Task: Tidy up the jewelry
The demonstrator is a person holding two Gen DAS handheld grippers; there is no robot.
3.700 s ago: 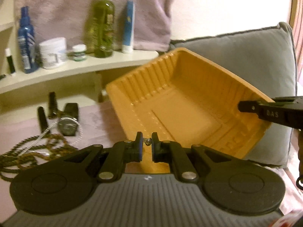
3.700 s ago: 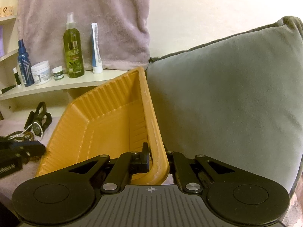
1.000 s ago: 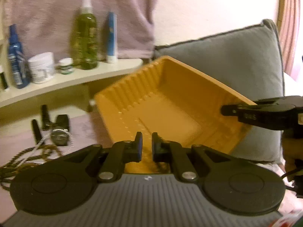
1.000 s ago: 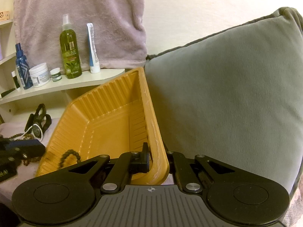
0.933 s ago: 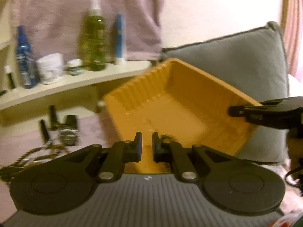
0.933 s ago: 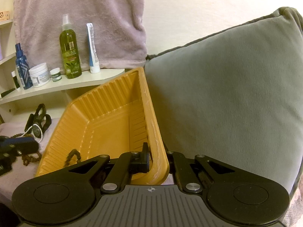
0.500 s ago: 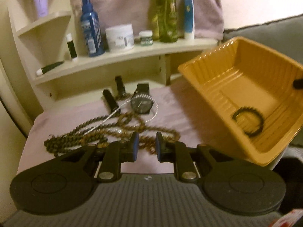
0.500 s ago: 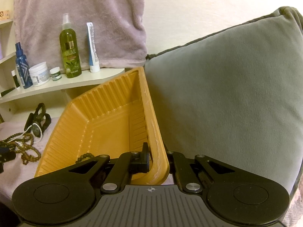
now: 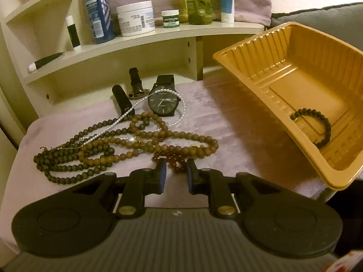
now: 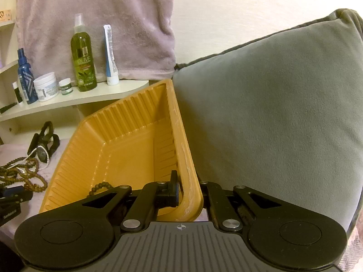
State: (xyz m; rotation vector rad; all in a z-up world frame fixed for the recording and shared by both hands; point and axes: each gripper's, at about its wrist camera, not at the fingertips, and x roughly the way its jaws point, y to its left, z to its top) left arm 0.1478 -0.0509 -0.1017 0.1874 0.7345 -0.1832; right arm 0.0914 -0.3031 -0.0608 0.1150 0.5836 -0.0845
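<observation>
My left gripper hovers low over the pink cloth, jaws a little apart and pressing on nothing. A small reddish bead bracelet lies just ahead of the tips. Beyond it are tangled brown bead necklaces, a pearl strand and a black watch. My right gripper is shut on the near rim of the orange tray, holding it tilted. A black bead bracelet rests inside the tray; part of the bracelet shows in the right wrist view.
A cream shelf behind the cloth carries bottles, jars and a tube. A grey cushion stands right behind the tray. A pink towel hangs on the wall.
My left gripper swung away from the tray, leftward and down over the bead pile, and its jaws parted slightly. The black bracelet now lies in the tray. The right gripper kept still.
</observation>
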